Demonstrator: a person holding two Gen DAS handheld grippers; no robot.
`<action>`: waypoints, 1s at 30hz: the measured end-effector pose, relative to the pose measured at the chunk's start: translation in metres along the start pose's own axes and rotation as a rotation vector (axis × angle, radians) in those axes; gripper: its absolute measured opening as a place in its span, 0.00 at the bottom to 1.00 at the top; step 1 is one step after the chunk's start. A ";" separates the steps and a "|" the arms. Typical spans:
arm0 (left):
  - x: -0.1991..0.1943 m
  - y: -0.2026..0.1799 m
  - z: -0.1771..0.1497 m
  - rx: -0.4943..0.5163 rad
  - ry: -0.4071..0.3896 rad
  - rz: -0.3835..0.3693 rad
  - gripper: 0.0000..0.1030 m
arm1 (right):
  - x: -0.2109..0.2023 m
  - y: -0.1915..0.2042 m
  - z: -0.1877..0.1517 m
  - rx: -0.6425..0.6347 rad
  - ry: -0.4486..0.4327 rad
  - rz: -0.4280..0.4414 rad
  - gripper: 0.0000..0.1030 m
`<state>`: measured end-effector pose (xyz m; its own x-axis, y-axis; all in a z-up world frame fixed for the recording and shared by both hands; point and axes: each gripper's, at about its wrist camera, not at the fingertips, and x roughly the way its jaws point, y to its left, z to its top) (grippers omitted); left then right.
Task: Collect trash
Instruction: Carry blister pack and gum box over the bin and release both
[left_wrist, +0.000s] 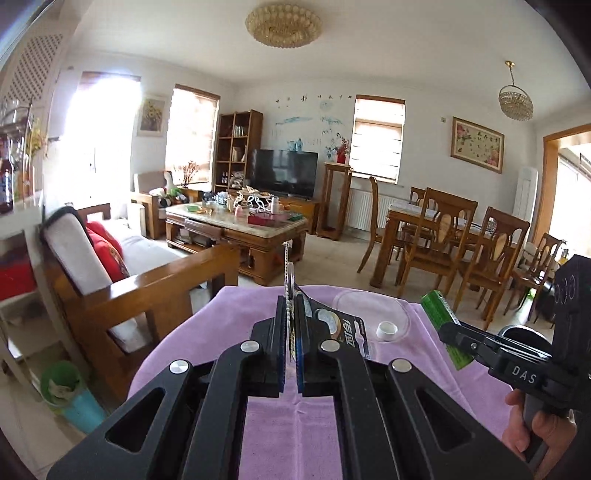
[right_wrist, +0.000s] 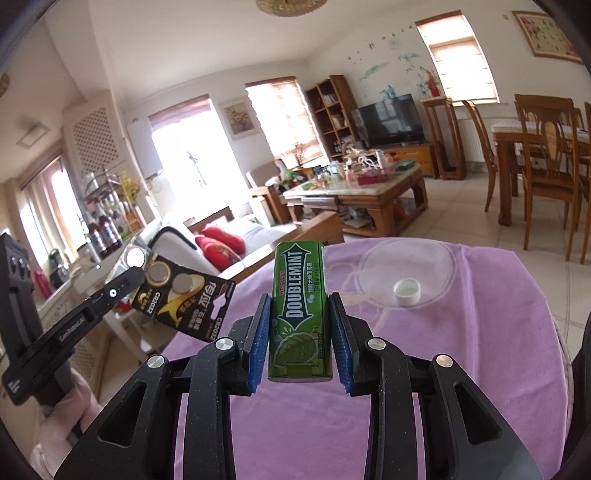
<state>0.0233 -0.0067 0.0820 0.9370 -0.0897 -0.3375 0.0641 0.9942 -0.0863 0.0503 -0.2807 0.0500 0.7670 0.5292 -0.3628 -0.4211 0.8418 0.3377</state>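
While the left hand-held gripper (left_wrist: 291, 317) pinches a battery card (right_wrist: 184, 299), the right hand-held gripper (right_wrist: 300, 314) clamps a gum pack (right_wrist: 300, 299).

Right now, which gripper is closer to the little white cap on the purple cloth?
Right. The right gripper, holding the green gum pack, is just beside the white cap. The left gripper, pinching the battery card, is further away.

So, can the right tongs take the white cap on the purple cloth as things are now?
Probably not yet. The right tongs are shut on the green gum pack. The path to the white cap looks free, but the pack must go first.
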 end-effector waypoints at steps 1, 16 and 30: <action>-0.001 -0.002 0.001 0.010 -0.006 0.007 0.04 | 0.000 0.001 0.001 0.001 -0.003 0.003 0.30; 0.012 -0.083 0.000 0.092 0.003 -0.164 0.04 | -0.094 -0.070 0.006 0.064 -0.111 -0.145 0.30; 0.052 -0.244 -0.041 0.176 0.124 -0.490 0.05 | -0.211 -0.212 -0.035 0.255 -0.166 -0.404 0.31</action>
<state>0.0422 -0.2564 0.0476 0.7356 -0.5420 -0.4063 0.5509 0.8277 -0.1068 -0.0391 -0.5672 0.0244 0.9195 0.1248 -0.3727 0.0415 0.9121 0.4079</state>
